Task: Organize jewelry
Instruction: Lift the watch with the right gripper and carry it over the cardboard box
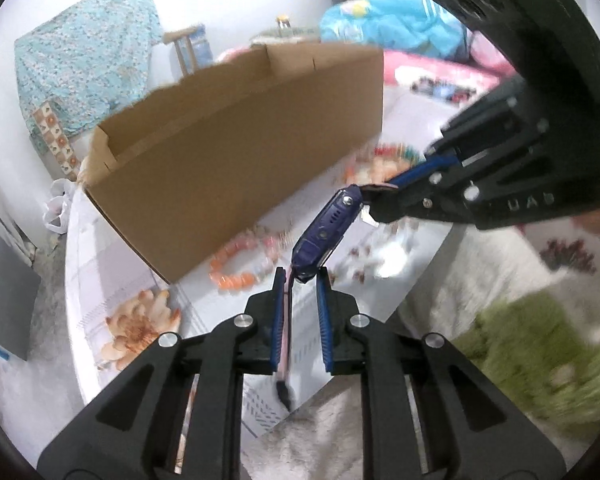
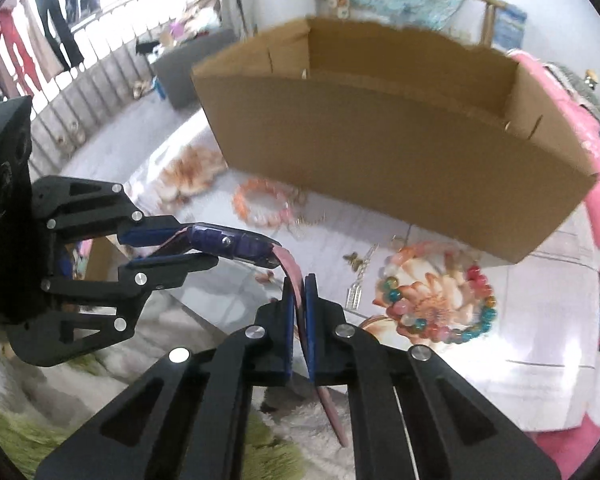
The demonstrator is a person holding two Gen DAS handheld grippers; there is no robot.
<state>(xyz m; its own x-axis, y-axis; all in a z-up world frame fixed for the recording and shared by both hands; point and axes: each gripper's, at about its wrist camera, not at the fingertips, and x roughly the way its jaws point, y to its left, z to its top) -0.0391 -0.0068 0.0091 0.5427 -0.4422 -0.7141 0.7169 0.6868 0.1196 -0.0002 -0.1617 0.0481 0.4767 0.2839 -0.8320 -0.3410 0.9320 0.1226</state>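
Blur smears beads on table (image 1: pixel 100 280); I can't count small charms. One watch (image 1: pixel 320 232) in air before cardboard box (image 1: pixel 240 152), a strap in each gripper: left gripper (image 1: pixel 300 280) and right gripper (image 2: pixel 299 284) both clamped on it. Two bead bracelets (image 2: pixel 436 300) clear only in right view.

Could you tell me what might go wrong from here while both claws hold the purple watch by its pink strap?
1. The purple watch hangs above the table between the left claw and right claw, each holding only the thin pink strap; if the claws pull apart, it may slip free or be strained.
2. If dropped, it could land on the orange bracelet instead of in the cardboard box.
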